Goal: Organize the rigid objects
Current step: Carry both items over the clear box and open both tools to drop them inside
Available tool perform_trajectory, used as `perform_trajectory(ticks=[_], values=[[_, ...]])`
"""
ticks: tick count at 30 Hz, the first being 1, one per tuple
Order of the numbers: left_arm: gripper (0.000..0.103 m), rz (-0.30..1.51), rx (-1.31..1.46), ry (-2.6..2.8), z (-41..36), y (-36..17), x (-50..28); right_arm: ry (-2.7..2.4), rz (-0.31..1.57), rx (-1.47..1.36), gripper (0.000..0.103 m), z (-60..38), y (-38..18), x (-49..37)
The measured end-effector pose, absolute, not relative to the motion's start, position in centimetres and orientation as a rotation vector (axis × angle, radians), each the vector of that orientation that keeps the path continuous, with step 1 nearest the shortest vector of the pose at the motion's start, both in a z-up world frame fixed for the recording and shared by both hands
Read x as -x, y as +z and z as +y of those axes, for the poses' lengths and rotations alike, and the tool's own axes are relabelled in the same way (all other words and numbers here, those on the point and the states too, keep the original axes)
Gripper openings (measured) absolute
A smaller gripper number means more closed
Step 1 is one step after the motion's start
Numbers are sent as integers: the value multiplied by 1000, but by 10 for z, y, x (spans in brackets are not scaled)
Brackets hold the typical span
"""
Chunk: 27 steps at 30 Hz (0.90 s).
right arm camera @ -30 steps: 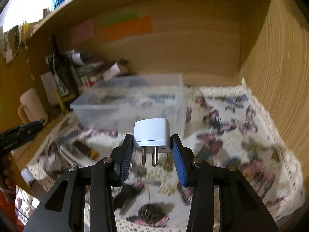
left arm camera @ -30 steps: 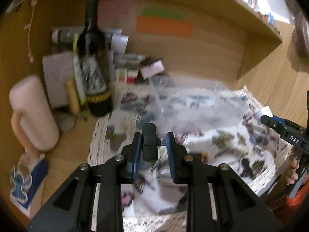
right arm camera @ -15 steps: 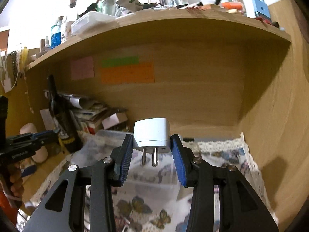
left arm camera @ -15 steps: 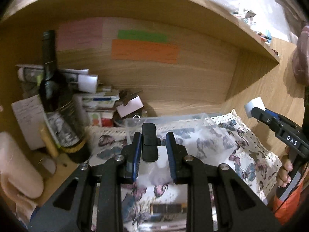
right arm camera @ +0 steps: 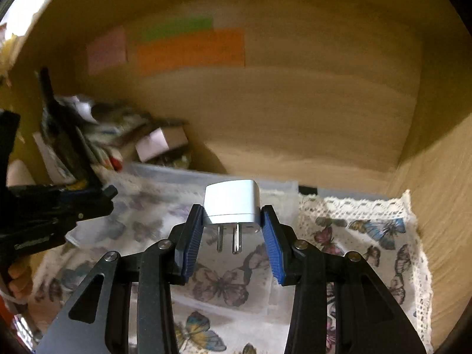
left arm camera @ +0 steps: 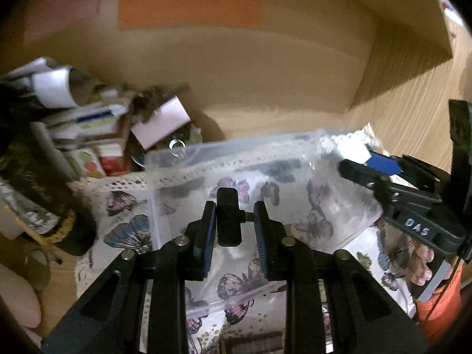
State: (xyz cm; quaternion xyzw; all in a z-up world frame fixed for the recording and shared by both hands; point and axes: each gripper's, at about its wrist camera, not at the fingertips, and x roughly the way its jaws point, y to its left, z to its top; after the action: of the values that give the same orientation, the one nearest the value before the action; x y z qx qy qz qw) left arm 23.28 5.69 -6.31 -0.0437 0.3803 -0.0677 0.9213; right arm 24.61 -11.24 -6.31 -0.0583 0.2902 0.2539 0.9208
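**Both tongs loaded, over the clear box**

Now we hold one thing in each gripper. Our left gripper [left arm camera: 232, 221] is clamped on a small black gadget [left arm camera: 227, 220], which stands upright between the blue pads, w/ a short pin going to the right pad. Our right gripper [right arm camera: 233, 227] is clamped on a white plug adapter [right arm camera: 232, 206]; its two metal prongs point back toward the camera.

Below both grippers is a clear plastic box [left arm camera: 236, 153], open on top. It stands on a white cloth w/ butterfly print and lace edge [right arm camera: 368, 230], inside a wooden shelf nook. In the left wrist view the black gadget is over the box's inside, near the front-left part. In the right wrist view the adapter hangs in front of the box's far rim; we cannot tell if it is over the inside.

On the back wall are coloured paper notes, orange [right arm camera: 191, 48], green and pink. At the left of the box is a dark bottle [left arm camera: 32, 177] and a pile of papers and small cartons [left arm camera: 97, 121], blurred. We see each gripper in the other's camera, approx. at the picture edge.
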Motion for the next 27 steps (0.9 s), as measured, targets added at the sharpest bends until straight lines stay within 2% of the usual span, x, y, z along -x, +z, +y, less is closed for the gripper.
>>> perform_trajectory(ticks=[9,18,20,22,27], values=[[25,852,49,-147,44,-88,-250,548,715,158,37,-96,-90,-263],[25,875,68,-145,42,-93,-252,542,690,203,37,-92,-88,-258],[30,863,64,-137,41,-89,-249,543,678,205,39,-94,-85,-255],[46,843,67,-128,42,-83,-244,541,655,202,47,-100,-78,-251],[66,748,45,-93,43,-58,-222,528,567,181,66,-117,-55,-228]])
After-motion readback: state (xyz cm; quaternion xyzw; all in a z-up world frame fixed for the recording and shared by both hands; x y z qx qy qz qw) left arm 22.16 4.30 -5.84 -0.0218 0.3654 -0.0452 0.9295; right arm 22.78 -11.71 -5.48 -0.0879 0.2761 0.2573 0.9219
